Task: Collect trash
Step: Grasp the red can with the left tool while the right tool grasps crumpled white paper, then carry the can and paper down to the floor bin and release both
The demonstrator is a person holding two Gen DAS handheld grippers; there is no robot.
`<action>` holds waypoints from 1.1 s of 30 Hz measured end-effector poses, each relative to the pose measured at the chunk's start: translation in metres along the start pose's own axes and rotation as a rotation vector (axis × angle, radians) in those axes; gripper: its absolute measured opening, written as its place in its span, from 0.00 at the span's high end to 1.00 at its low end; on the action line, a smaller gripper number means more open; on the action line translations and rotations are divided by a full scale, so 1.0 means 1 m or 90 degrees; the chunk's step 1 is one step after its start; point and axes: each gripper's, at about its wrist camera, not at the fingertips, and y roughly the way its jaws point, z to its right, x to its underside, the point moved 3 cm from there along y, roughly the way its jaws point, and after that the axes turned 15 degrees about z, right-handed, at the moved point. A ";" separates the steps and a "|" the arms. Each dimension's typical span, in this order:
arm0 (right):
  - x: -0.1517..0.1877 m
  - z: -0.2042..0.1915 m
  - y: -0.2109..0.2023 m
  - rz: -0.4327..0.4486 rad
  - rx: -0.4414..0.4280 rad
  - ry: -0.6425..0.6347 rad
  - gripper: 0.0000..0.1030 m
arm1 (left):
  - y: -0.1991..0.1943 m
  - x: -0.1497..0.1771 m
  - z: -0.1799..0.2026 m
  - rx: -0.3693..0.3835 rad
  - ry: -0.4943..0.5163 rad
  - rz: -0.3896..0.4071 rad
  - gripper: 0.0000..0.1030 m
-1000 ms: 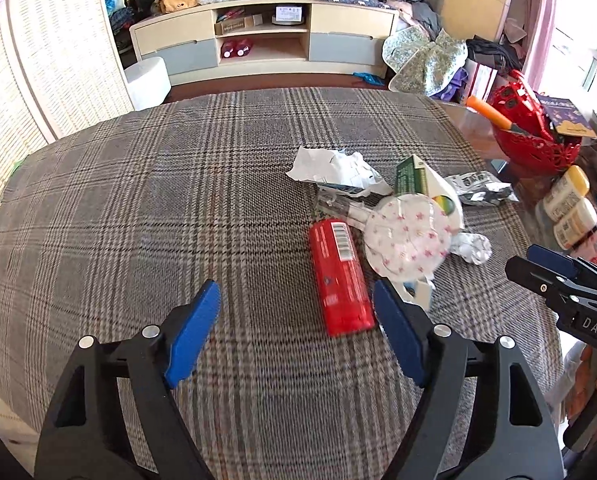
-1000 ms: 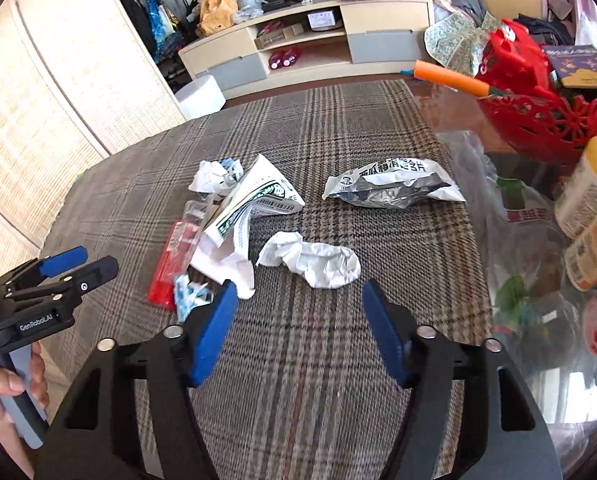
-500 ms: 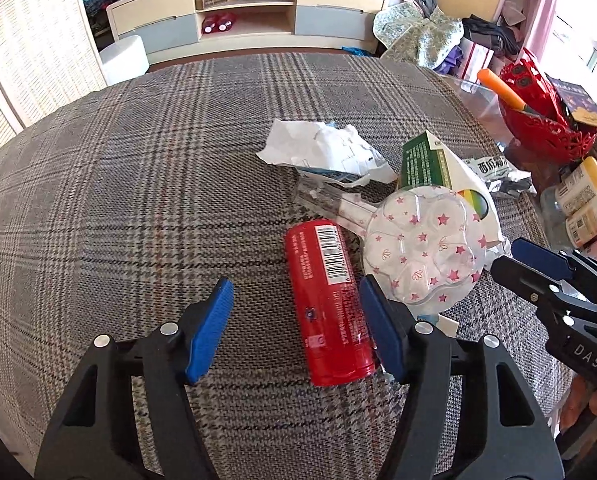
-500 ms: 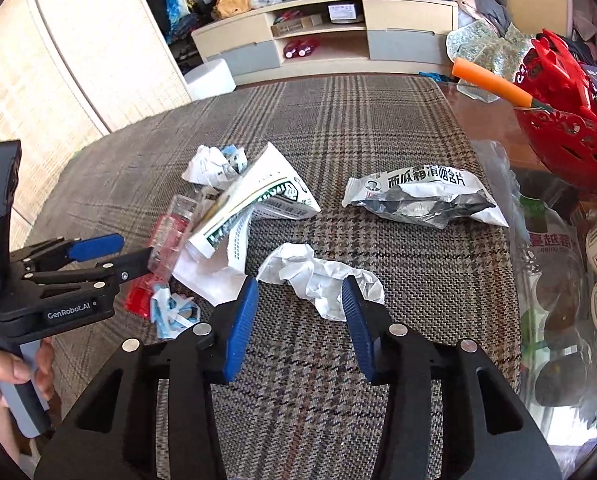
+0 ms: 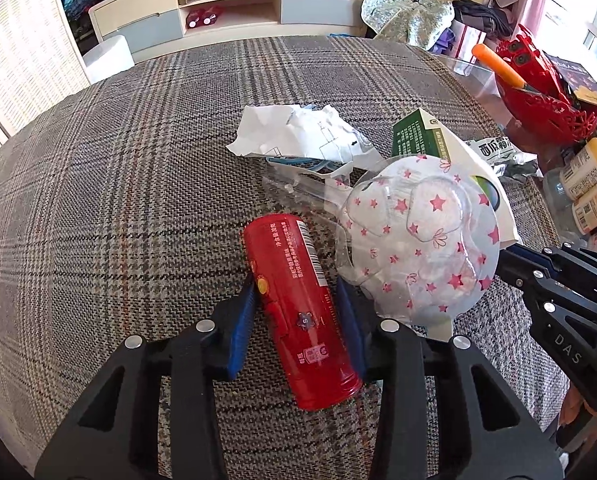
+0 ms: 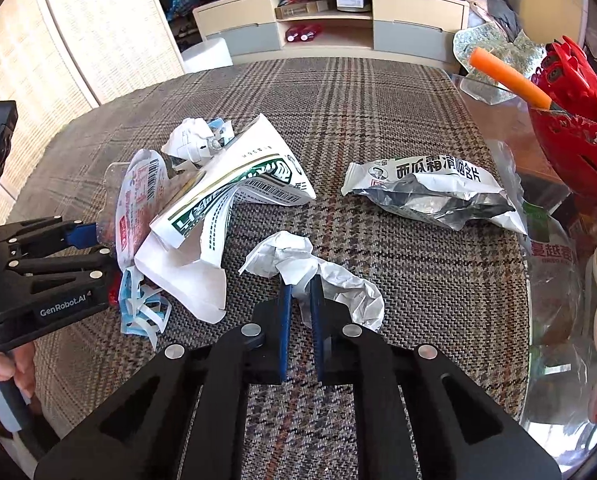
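Two wrist views look across a table draped in a grey plaid cloth. A woven screen stands at the left edge of the room, a low cream and grey cabinet runs along the far wall, and a red openwork basket with an orange handle poking out stands on a glass surface off the cloth's right side, next to several bottles.

Trash lies in a loose cluster on the cloth: a red cylindrical tube lying on its side, a clear star-printed plastic blister just to its right, crumpled white paper behind them, a green and white carton torn open, and a silver snack wrapper well apart toward the glass. Under the blister and carton the pieces overlap, so their edges are hard to separate, and the bottles at the right are cut off by the lens rim.

The left gripper reaches in low along the cloth, its blue pads pressed against both sides of the red tube. The right gripper also points forward near the cloth, its jaws drawn nearly together and pinching a fold of a crumpled white paper wad in front of the carton.
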 end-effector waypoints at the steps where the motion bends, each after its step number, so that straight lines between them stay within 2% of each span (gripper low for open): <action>1: 0.001 0.000 -0.003 0.001 0.001 -0.001 0.90 | -0.002 0.001 -0.001 -0.002 0.001 0.000 0.65; 6: 0.008 -0.002 -0.024 0.004 0.006 0.003 0.90 | -0.023 0.008 -0.001 -0.004 -0.004 0.011 0.67; 11: 0.023 -0.019 -0.054 0.004 0.001 -0.004 0.90 | -0.054 0.029 0.005 0.003 -0.006 0.019 0.68; 17: 0.049 -0.036 -0.089 0.001 -0.013 0.012 0.90 | -0.089 0.066 0.016 0.021 -0.010 0.016 0.68; 27: 0.095 -0.065 -0.151 -0.005 -0.029 0.055 0.90 | -0.171 0.135 0.027 0.049 -0.045 0.027 0.68; 33: 0.137 -0.081 -0.170 -0.017 -0.046 0.083 0.90 | -0.194 0.180 0.031 0.049 -0.056 0.017 0.68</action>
